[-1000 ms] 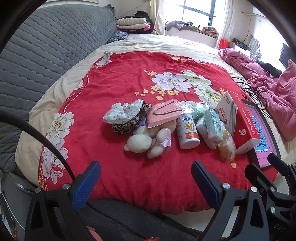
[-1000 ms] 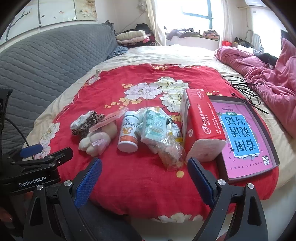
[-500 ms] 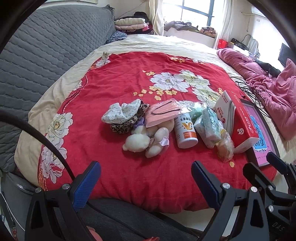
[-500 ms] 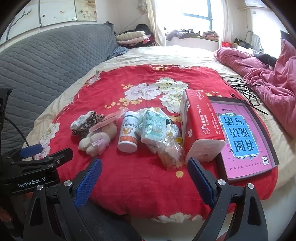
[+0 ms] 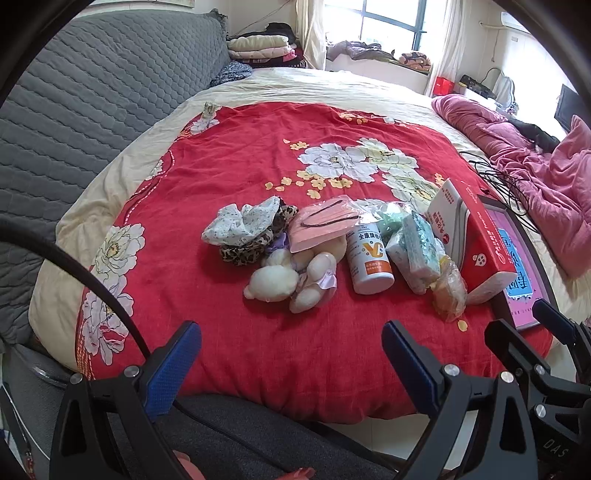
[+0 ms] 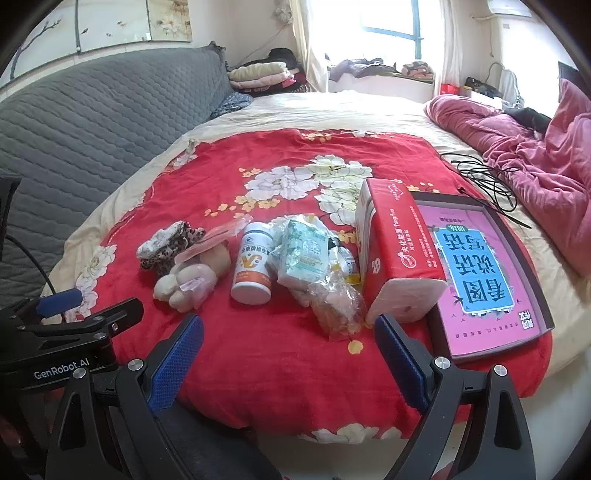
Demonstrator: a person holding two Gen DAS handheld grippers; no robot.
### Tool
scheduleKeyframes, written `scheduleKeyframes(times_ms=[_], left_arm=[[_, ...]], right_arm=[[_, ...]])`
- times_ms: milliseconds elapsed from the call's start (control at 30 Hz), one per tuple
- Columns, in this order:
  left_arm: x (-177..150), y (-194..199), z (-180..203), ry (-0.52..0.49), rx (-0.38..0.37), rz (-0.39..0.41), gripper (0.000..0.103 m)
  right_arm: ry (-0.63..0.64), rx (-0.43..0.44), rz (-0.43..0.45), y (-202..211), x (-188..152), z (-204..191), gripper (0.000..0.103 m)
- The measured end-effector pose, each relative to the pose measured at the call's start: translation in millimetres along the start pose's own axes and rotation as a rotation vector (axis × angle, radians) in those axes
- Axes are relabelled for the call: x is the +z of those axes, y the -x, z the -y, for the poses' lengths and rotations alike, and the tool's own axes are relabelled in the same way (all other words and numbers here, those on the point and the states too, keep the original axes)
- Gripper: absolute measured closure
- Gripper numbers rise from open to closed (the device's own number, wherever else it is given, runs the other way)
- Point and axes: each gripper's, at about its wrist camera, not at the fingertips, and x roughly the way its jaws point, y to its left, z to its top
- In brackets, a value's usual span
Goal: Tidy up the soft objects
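I hold both claws, left [image 5: 291,354] and right [image 6: 288,345], wide open and empty; plush [image 5: 291,280] lies just ahead of the left.

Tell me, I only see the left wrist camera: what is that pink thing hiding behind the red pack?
Observer: The right wrist camera shows it whole: a dark-framed pink board with a blue panel of big characters, beside the red tissue pack.
Operator: Anything on the wall?
Observer: Yes, flower pictures hang above the grey quilted backrest.
Operator: Can it see my gripper?
Observer: Yes, the left gripper shows at its left edge, labelled GenRobot.AI.
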Motion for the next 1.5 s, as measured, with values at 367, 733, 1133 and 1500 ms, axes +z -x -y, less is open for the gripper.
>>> scheduleKeyframes(times_ms=[367,733,1133,1500], left_arm=[[0,2,2,0.000,-0.010,0.002,0.005],[0,2,1,0.004,-0.016,0.006,0.005],[-1,-7,-6,0.028,-0.037,-0.008,0.005],[3,-35,-44,0.141,-0.075,-0.062,0.004]], right_arm=[[0.001,0.002,-0.005,-1,0,-1,0.009],[-0.002,0.003,-0.011,-2,-1,0,0.009],[-0.002,0.005,-0.030,-13,-4,0,0.009],[0.011,0.001,-0.064,-37,-4,-1,0.009]])
